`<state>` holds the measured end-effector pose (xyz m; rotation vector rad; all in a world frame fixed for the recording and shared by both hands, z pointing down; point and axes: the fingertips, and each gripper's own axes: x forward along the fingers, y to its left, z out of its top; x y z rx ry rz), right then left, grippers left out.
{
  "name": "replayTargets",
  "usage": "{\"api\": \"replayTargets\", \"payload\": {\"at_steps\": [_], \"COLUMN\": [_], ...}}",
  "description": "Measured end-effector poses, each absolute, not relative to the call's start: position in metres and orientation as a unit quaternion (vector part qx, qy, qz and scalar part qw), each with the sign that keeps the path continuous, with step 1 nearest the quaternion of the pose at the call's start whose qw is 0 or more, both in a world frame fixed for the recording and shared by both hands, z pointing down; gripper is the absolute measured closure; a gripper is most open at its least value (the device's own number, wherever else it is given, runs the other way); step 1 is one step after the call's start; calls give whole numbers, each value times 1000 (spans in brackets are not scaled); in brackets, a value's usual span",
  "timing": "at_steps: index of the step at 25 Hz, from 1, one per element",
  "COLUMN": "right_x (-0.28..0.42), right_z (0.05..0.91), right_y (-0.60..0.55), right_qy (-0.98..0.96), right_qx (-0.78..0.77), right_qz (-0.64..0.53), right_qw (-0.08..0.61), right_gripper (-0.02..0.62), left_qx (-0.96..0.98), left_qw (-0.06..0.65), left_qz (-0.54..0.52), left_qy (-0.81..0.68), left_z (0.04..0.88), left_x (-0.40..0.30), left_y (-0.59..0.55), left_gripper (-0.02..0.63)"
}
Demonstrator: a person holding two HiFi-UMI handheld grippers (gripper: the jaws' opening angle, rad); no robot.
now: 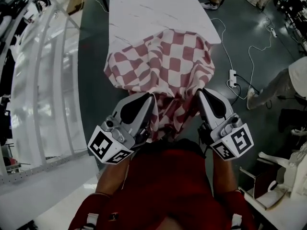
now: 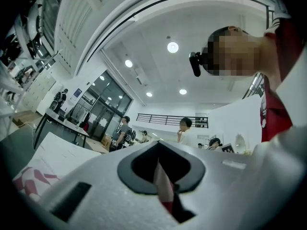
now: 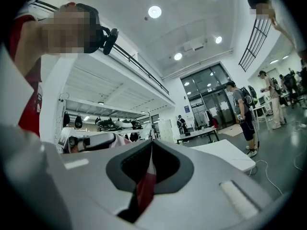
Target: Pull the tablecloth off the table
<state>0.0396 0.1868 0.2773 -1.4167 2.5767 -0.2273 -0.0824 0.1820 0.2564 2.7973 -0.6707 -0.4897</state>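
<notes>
Tablecloth point(image 1: 163, 66): soft red-and-white check, bunched centre frame over the near edge of the white rectangular table point(image 1: 153, 8); far end bare. Left gripper point(image 1: 151, 97), right gripper point(image 1: 199, 92): jaws pressed onto its hem. Open grey floor point(image 1: 91, 56) flanks both long sides.

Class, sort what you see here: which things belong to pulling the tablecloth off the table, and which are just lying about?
Belong to the job: checked tablecloth, white table, left claw and right claw, both shut on the tablecloth.

Just lying about: power strip, white cable on the floor, white railing.
</notes>
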Motion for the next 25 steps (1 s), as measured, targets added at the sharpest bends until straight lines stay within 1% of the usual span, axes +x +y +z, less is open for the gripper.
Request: {"api": "replayTargets", "payload": {"at_steps": [11,18,25], "right_x": [98,114,115], "right_z": [264,285,294], "right_y": [254,286,307], "right_qy": [891,897,884], "right_qx": [-432,-414,-437], "right_qz": [-81,-109,-128], "right_qw": [118,112,110], "right_gripper": [581,581,581], "left_qx": [938,925,936], "left_qw": [93,129,156], "left_qz": [-170,-157,-128], "left_qy": [-288,-323,-290], "left_z": [242,271,285], "left_x": [-43,-37,-25], "left_y": [257,288,307], "left_gripper": [597,597,598]}}
